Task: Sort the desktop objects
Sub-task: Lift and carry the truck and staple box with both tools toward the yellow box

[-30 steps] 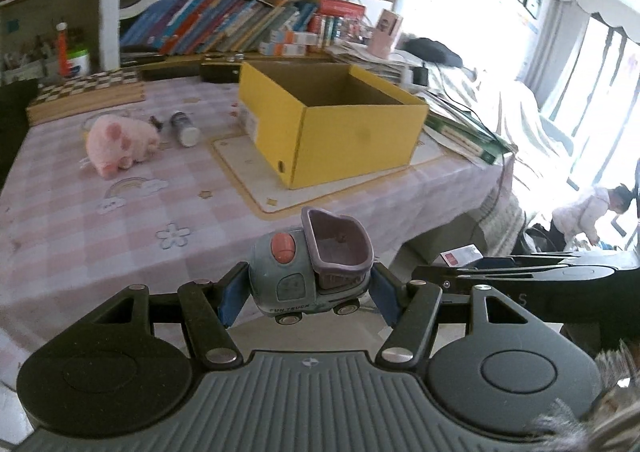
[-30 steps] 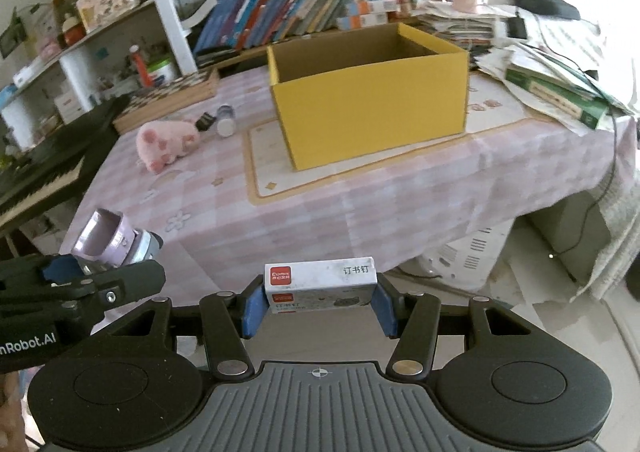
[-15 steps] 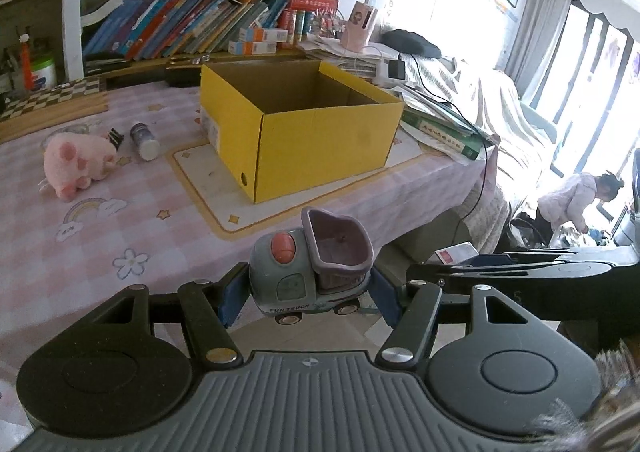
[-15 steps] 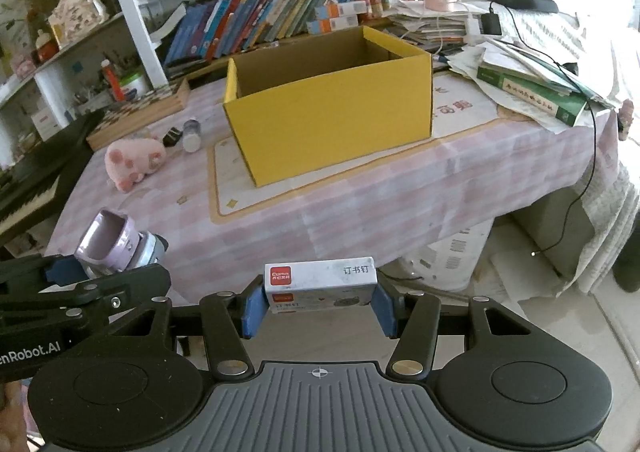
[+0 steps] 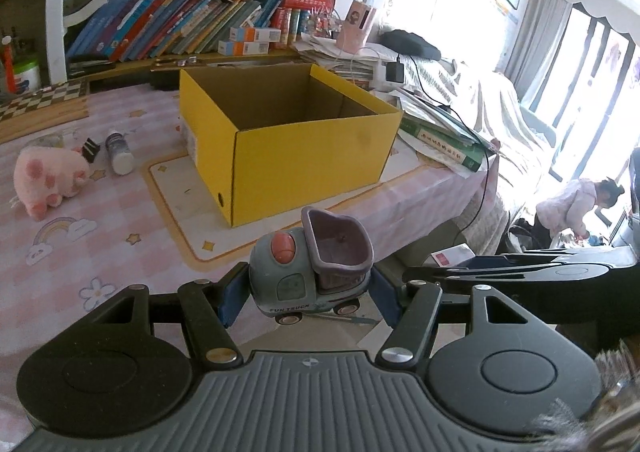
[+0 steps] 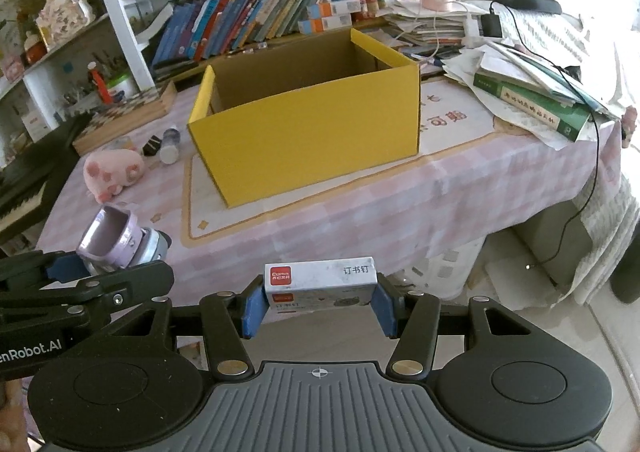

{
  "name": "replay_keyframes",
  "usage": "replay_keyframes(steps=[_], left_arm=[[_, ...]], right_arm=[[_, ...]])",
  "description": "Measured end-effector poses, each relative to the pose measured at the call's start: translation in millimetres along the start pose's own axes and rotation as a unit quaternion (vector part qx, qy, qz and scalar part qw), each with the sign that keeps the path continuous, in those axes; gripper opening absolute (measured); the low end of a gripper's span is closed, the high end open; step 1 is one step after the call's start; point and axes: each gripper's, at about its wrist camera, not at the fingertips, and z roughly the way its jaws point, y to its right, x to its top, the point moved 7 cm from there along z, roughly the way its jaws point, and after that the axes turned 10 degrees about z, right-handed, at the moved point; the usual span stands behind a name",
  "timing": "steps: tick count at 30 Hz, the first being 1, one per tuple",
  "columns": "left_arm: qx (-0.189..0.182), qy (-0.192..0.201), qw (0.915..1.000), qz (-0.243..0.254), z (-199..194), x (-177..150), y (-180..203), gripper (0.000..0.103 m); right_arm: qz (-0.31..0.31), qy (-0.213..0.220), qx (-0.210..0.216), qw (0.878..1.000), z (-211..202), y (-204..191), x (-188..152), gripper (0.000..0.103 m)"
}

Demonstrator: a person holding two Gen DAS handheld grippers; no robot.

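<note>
Both tools nearer yellow box (image 5: pixel 304 140), loads unchanged

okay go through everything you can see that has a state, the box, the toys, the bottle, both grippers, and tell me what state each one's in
yellow box: open at the top, upright on the table mat.
toy truck: held in the air, upright.
left gripper: shut on the toy truck.
staple box: closed, held in the air.
right gripper: shut on the staple box.
pink plush pig: lying on the tablecloth.
small bottle: lying on its side.
</note>
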Motion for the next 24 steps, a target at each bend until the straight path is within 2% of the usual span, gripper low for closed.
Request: replay_keyframes(steps=[7,15,24], left_arm=[[0.002,0.003,1.0000,-0.001,20.4,15.0,8.2,0.061],[0.014,0.027,0.9993,0.019,34.5,45.4,21.2,0.062],[0.053,0.056,0.9967,0.025,49.2,86.8,20.2,0.062]], right_arm=[[-0.006,-0.007,0.000,1.000,13.2,13.0,18.5,0.054],[-0.010,-0.001,0.014,1.000,25.5,27.9,50.6,0.054],[-0.038,0.023,0.047,0.998,34.6,32.9,98.0,0.054]])
